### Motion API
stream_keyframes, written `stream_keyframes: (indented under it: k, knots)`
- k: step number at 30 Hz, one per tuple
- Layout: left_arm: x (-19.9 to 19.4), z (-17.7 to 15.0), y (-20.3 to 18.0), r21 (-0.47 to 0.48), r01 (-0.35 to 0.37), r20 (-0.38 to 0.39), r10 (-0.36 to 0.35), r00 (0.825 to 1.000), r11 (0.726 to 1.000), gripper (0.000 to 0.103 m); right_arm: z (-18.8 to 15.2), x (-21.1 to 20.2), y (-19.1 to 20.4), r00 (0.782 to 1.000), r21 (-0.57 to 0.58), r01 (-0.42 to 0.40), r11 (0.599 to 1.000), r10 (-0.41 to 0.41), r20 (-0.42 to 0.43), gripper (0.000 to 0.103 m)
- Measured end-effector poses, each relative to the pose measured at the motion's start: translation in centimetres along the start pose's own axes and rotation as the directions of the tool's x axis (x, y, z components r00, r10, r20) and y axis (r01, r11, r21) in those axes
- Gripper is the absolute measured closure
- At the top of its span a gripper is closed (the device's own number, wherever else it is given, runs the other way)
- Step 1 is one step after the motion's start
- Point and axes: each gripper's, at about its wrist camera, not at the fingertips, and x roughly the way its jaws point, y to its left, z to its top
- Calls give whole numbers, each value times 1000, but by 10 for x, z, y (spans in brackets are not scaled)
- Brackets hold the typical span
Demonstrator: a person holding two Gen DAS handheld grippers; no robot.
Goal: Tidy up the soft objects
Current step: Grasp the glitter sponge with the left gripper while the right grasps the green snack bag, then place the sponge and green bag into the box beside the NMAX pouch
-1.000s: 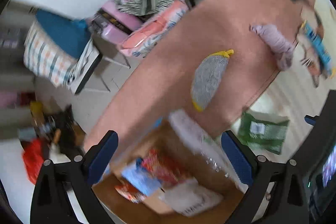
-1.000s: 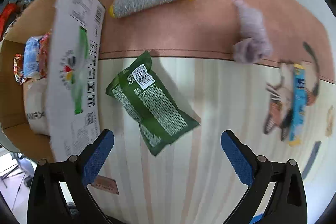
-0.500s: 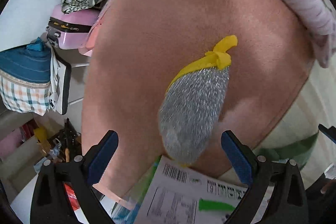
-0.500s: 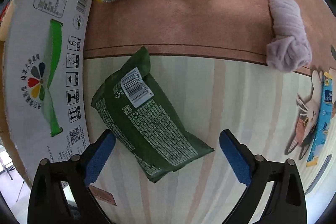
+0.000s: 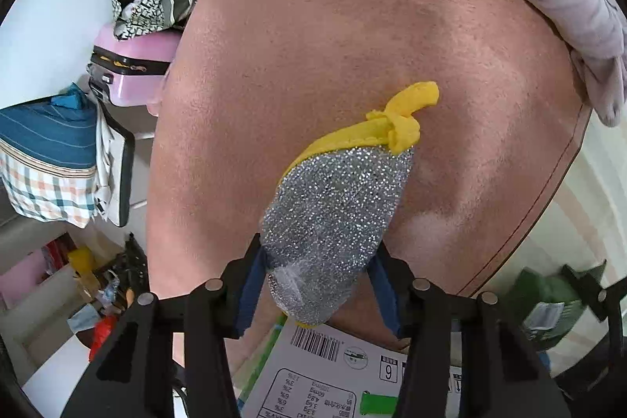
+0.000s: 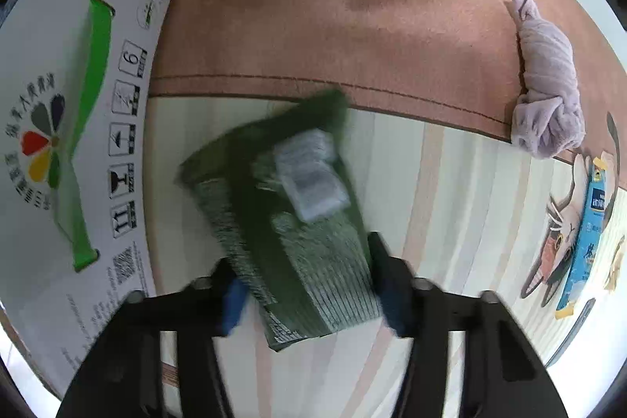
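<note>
The left gripper (image 5: pixel 317 285) pinches the near end of the silver glittery scrubbing pad with yellow knotted trim (image 5: pixel 337 210), low centre of the left view on the pink mat (image 5: pixel 313 46). The right gripper (image 6: pixel 305 285) clamps the blurred dark green plastic packet (image 6: pixel 282 206) at lower centre. Gripped only at one end, either may sag or slip free, or catch the white printed cardboard flap (image 6: pixel 70 128) at left

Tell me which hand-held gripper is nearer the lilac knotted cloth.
Neither clearly. The left hand-held gripper clamps the silver scrubber; the right clamps the green packet. The lilac cloth lies apart from both.
</note>
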Motion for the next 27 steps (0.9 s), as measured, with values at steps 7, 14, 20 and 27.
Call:
stream_keyframes:
  k: [7,14,20,27]
  knots:
    - [-10,-7,1,-41,16,36,-14,999,999,57,2,-14,-7,1000,80,-16,997,15,12,66]
    - [-45,-23,13,-125,72,111,-59,992,990,57,-15,-42,-36,997,180,-61,982,51,56,67]
    - [-104,-60,21,-222,149,264,-88,961,963,57,-48,-86,-58,986,241,-116,963,83,142,67]
    - [-176,-151,26,-346,249,477,-58,877,905,57,-82,-163,-66,954,238,-194,952,127,270,67]
